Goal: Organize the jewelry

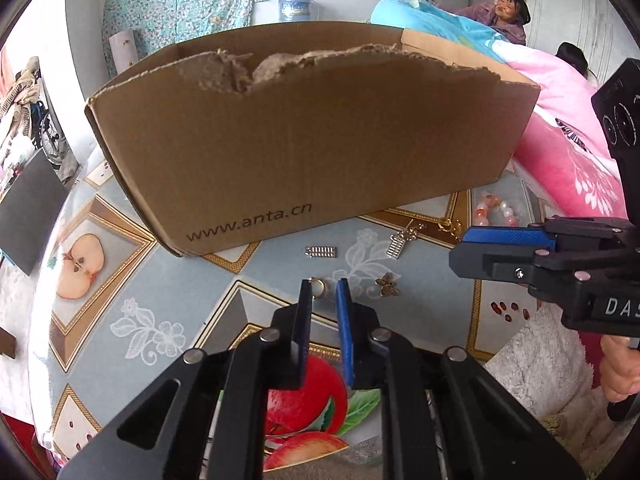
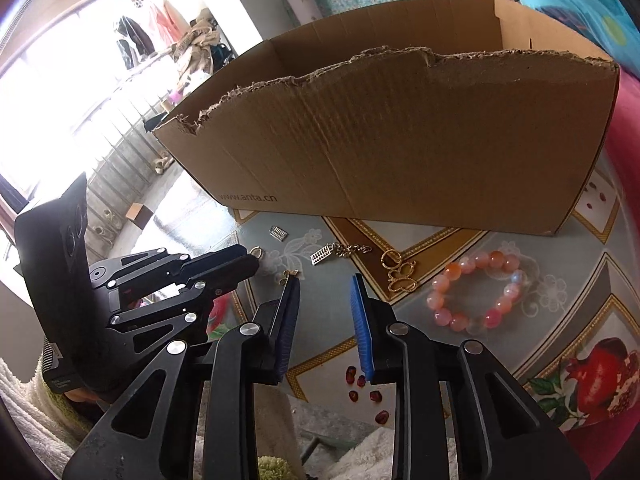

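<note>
Jewelry lies on the fruit-print tablecloth (image 1: 192, 292) in front of a torn cardboard box (image 1: 312, 140). A small gold ring (image 1: 318, 288) lies just beyond and between the tips of my left gripper (image 1: 324, 286), whose jaws stand narrowly open around it. Nearby lie a silver abacus charm (image 1: 321, 252), a silver charm on a chain (image 1: 400, 242), a gold butterfly (image 1: 387, 285) and a pink bead bracelet (image 2: 478, 292). A gold pendant (image 2: 400, 276) lies left of the bracelet. My right gripper (image 2: 326, 280) is open and empty, above the cloth; it also shows in the left wrist view (image 1: 466, 248).
The box (image 2: 400, 132) is open-topped with a ragged front wall and blocks the far side of the table. A pink quilt (image 1: 568, 152) lies to the right. People sit in the far background. White fleece (image 1: 532, 364) borders the table's near edge.
</note>
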`<action>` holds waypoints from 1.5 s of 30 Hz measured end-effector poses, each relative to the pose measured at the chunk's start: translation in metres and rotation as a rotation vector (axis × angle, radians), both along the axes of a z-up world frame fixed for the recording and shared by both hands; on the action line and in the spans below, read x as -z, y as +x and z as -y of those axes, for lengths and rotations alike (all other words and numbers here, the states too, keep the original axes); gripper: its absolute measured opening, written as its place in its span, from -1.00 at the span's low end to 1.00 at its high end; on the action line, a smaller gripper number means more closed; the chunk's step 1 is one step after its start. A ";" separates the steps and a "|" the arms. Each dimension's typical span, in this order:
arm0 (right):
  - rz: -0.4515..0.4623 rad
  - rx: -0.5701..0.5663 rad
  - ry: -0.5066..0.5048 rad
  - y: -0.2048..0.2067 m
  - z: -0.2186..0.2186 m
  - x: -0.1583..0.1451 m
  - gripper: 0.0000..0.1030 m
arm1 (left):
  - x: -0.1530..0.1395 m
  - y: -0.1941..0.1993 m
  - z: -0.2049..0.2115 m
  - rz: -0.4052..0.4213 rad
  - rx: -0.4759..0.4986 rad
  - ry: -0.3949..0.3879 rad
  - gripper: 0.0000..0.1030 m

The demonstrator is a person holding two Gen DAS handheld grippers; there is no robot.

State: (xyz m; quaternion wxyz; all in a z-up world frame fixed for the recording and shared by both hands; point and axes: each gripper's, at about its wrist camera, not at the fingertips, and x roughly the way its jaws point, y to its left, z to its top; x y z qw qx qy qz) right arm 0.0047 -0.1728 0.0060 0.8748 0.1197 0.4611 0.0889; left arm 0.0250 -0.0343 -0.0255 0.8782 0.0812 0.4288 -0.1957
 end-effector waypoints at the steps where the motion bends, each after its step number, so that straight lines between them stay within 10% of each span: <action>1: -0.001 0.002 0.001 0.000 0.001 0.000 -0.51 | 0.000 0.001 -0.001 -0.005 -0.007 -0.005 -0.77; 21: -0.025 0.015 0.042 -0.001 0.007 0.004 -0.50 | 0.007 0.016 -0.011 -0.172 0.007 -0.309 -0.77; 32: -0.035 -0.023 0.044 0.009 0.002 0.012 -0.48 | -0.008 0.004 0.003 0.058 0.203 0.076 -0.73; 45: -0.027 -0.043 0.023 0.009 -0.003 0.008 -0.48 | 0.001 0.019 0.015 0.031 0.266 0.094 -0.61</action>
